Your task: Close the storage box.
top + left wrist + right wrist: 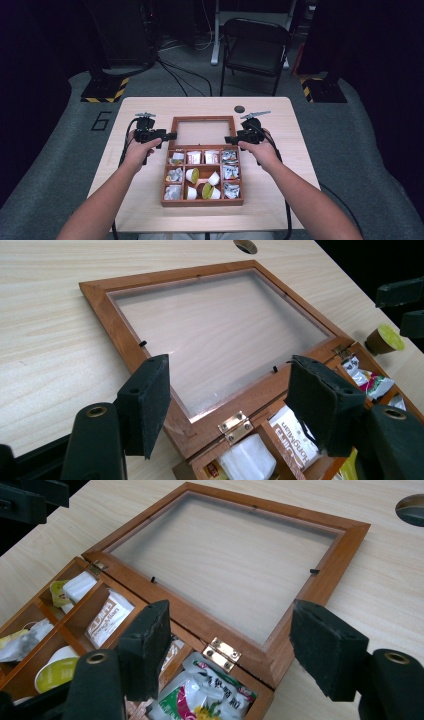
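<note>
Nearest the lower edge of the high view, two bare forearms come up from the bottom corners and angle inward toward the wooden box at the centre of the table. The left hand sits just left of the box's far corner, the right hand just right of it, both level and pointing inward at each other.

The left gripper has its jaws apart with nothing between them; in the left gripper view the pads hover over the near rail of the lid, one on each side of a brass hinge, not pressing on it. The right gripper is the mirror of that: jaws wide, empty, hanging above the lid's hinged corner in the right gripper view, not touching.

The box stands open, its compartments holding paper packets, foil sachets and small cups. Beyond them the glass-paned lid lies flat on the table, folded back from the hinges. Farther off, a chair stands behind the table.
</note>
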{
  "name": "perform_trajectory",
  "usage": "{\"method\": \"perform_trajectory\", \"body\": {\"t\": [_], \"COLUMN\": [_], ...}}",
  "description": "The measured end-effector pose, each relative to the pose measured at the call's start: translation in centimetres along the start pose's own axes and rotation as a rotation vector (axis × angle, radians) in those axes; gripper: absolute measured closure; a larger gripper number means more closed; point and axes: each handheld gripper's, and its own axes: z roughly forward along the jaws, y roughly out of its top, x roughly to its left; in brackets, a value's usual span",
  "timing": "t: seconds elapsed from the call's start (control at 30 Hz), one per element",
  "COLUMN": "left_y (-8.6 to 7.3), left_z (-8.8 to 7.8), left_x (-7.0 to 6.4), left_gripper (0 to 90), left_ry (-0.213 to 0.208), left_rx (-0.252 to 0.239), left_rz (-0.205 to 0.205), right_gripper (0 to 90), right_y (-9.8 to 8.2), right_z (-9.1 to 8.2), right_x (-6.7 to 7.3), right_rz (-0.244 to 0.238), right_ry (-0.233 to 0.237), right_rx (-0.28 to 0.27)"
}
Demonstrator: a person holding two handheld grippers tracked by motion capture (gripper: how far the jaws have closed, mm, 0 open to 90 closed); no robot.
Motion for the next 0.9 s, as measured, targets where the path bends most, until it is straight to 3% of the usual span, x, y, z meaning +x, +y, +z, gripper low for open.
{"method": "perform_trajectory", "body": {"t": [0.1, 0.43, 0.9], "left_y": [0.1, 0.4, 0.2], "left_z": [0.5, 2.2, 3.3], "left_x": [0.1, -0.1, 0.9], "left_gripper": [33.8, 34.8, 34.8], "left_ry": [-0.001, 0.040, 0.121], "left_rx": [0.003, 0.010, 0.001], "left_rz": [0.001, 0.013, -0.042], "right_gripper": [34.6, 34.1, 33.7], "right_y": [-0.1, -0.2, -0.2], "right_z": [0.3, 1.7, 3.5], "right_x": [-0.3, -1.3, -1.8], "right_rz": [0.017, 0.050, 0.076], "right_ry": [0.016, -0.006, -0.040], "right_rx": [0.004, 0.022, 0.018]}}
